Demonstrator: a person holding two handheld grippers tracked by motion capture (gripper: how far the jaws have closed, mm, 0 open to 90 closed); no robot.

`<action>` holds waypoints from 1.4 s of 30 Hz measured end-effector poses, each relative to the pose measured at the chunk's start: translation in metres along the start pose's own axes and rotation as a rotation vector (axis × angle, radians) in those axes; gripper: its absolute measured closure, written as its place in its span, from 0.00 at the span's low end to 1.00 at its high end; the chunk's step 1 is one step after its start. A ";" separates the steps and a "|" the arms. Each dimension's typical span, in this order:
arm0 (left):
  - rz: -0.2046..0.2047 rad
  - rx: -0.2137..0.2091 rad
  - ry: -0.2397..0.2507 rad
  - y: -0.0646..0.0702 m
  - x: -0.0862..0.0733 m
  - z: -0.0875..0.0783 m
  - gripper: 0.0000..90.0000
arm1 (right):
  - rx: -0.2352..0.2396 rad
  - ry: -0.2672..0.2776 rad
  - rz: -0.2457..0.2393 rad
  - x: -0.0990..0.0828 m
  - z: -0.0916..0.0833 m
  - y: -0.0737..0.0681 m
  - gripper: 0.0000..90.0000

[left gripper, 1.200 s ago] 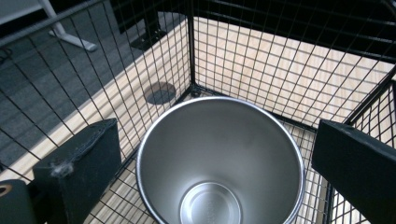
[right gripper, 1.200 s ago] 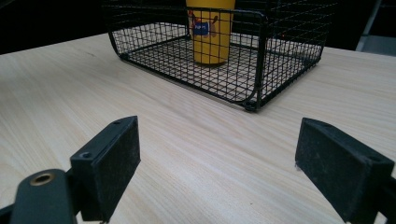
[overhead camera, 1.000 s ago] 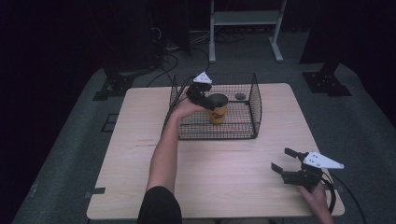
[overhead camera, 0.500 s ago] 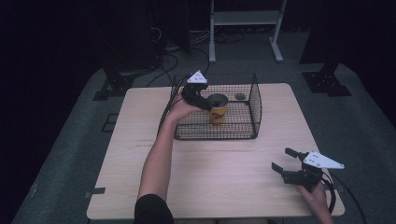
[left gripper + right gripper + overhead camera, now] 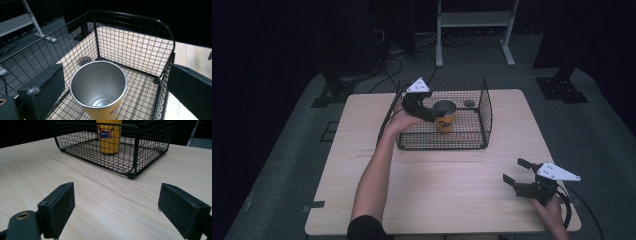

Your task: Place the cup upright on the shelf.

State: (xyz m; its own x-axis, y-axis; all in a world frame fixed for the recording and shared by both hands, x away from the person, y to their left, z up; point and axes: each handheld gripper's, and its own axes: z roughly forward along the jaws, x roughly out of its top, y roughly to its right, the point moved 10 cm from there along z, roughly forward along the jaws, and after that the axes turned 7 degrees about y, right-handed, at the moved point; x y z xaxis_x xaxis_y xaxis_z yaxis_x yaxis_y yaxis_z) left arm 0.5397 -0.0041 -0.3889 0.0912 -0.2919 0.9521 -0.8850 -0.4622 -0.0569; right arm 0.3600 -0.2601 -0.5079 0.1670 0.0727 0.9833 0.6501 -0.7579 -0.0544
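Hovering over yellow cup [image 5: 445,118] in wire basket [image 5: 484,107], upper centre of high view.

Stood upright on basket floor, steel-lined mouth open to left gripper view [image 5: 98,86], yellow wall w/ printed label seen thru mesh at top of right gripper view [image 5: 108,135]. Left gripper [image 5: 429,114] reached in over basket's left wall, jaws spread wide, one each side of cup rim w/ gaps both sides in left gripper view; not clamped on anything. Small dark round obj [image 5: 469,103] lay on basket floor toward back right corner, apart from cup; too small to ID. Right gripper [image 5: 517,172] sat low at lower right of high view, near table [image 5: 362,125] edge, well apart from basket, jaws wide apart, empty, bare wood betw them in right gripper view.
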 end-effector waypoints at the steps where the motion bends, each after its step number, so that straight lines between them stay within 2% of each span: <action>1: -0.002 0.000 0.002 0.001 0.000 -0.002 0.01 | 0.000 0.000 0.000 0.000 0.000 0.000 0.14; 12: 0.006 0.000 0.039 0.015 0.002 -0.025 0.01 | -0.004 0.000 0.002 0.000 0.000 0.001 0.14; 18: 0.003 0.012 0.034 0.021 0.000 -0.030 0.01 | -0.006 0.000 0.001 0.000 0.000 0.001 0.14; 42: 0.005 0.022 0.083 0.051 -0.009 -0.063 0.01 | -0.014 -0.002 0.002 0.000 -0.001 0.002 0.14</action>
State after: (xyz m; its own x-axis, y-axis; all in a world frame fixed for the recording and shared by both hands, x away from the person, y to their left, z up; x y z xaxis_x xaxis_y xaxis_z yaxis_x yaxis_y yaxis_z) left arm 0.4649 0.0278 -0.3816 0.0476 -0.2240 0.9734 -0.8750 -0.4794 -0.0675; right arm 0.3609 -0.2619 -0.5082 0.1701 0.0725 0.9827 0.6393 -0.7670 -0.0541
